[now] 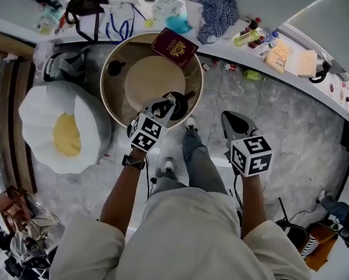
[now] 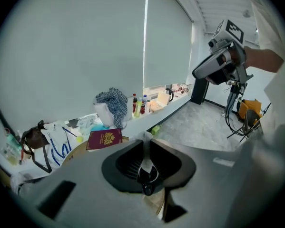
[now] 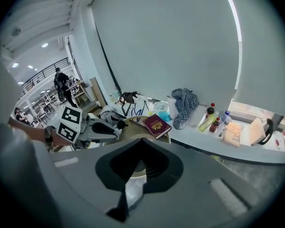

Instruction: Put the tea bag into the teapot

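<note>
Tea bag [image 1: 169, 100], white and papery, sits pinched in my left gripper [image 1: 167, 105]. The dark squat teapot [image 1: 184, 104] stands on the round tan table [image 1: 145, 77] just right of that tip, nearer it than my closed, empty right gripper [image 1: 226, 116].

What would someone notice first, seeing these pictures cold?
Probably the big fried-egg beanbag, white with a yellow centre, on the floor left of the round table. Next, the dark red booklet lying on the table's far edge. Then the left tongs, over the black teapot at the table's near edge, pinching a white tea bag.
</note>
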`<state>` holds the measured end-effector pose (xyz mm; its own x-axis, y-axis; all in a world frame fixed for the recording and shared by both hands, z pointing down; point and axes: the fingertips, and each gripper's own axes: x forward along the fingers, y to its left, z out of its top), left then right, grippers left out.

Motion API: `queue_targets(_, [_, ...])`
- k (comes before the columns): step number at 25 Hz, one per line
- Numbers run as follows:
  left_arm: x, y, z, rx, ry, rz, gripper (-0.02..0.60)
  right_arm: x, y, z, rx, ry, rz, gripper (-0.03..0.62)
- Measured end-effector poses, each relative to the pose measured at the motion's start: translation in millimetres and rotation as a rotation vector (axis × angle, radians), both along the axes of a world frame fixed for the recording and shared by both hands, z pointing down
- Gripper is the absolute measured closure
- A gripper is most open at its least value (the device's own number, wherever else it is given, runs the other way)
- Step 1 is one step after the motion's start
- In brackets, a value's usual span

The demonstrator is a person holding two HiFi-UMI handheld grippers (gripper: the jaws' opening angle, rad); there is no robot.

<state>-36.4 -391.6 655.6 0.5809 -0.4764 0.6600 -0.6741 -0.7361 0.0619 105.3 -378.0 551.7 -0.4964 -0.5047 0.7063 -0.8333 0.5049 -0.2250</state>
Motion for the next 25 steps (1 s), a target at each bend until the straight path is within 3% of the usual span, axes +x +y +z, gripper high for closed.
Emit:
queue_targets(6, [9,7,48,-0.101,-0.025,0.047,0.529,-1,1,15,-0.035,-0.001,-0.019,0.588])
queue_targets(11, [12,4,70,-0.130,-0.053,0.057,0.529,2,4,24,-0.055,-0.004,-0.025,0.588])
queue_targets(25, [19,21,127,-0.246,-0.222,0.144,0.528,35,6,36,-0.069,0.002,0.027,0.588])
